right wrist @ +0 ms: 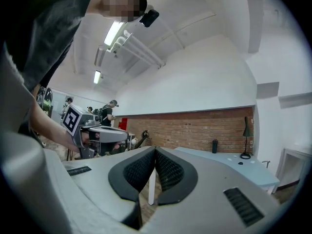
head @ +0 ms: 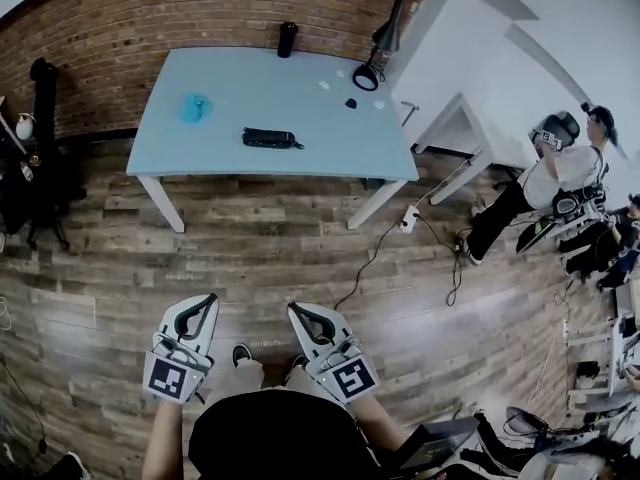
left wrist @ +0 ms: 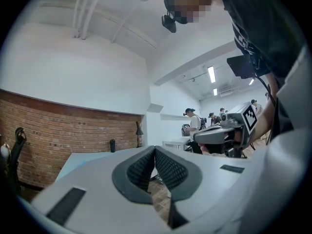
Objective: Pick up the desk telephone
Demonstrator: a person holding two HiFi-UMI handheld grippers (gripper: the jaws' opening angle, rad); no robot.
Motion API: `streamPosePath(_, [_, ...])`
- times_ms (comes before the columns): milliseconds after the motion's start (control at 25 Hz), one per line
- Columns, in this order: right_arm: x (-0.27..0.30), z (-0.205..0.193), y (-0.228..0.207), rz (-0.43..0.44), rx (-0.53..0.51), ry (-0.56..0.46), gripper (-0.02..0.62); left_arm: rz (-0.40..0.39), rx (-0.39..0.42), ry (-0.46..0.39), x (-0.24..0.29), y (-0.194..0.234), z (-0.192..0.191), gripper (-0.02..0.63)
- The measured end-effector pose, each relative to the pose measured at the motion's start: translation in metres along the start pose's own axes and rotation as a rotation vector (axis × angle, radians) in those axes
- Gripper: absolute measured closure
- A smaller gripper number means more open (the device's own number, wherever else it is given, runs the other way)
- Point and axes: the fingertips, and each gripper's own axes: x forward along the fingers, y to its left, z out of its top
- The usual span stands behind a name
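**Foreground.** The left gripper (head: 207, 301) and the right gripper (head: 297, 310) are held side by side above the wood-plank floor (head: 300, 258). Both point toward the table. Each has its jaws closed pad against pad, with nothing between them.

**Middle ground.** A pale blue table (head: 230, 163) on white legs stands well apart from both grippers. The desk telephone (head: 270, 138) lies near the table's middle, toward the front edge. It appears as a low, black, elongated body set crosswise; finer detail is too small to tell. A small blue object (head: 193, 108) sits to its left.

**Far edge.** A black bottle (head: 287, 38) stands at the rear edge. A black desk lamp (head: 380, 48) stands at the rear right corner.

**Background.** A brick wall (head: 150, 18) runs behind the table.
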Motion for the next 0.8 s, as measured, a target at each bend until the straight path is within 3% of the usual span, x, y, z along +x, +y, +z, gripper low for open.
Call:
streamPosePath(360, [0.043, -0.005, -0.003, 0.053, -0.015, 0.024, 0.577, 0.022, -0.06, 0.006, 0.005, 0.032, -0.013, 0.615])
streamPosePath(800, [0.069, -0.013, -0.082, 0.114, 0.019, -0.038, 0.577, 0.055, -0.022, 0.109, 0.081, 0.046, -0.014, 0.615])
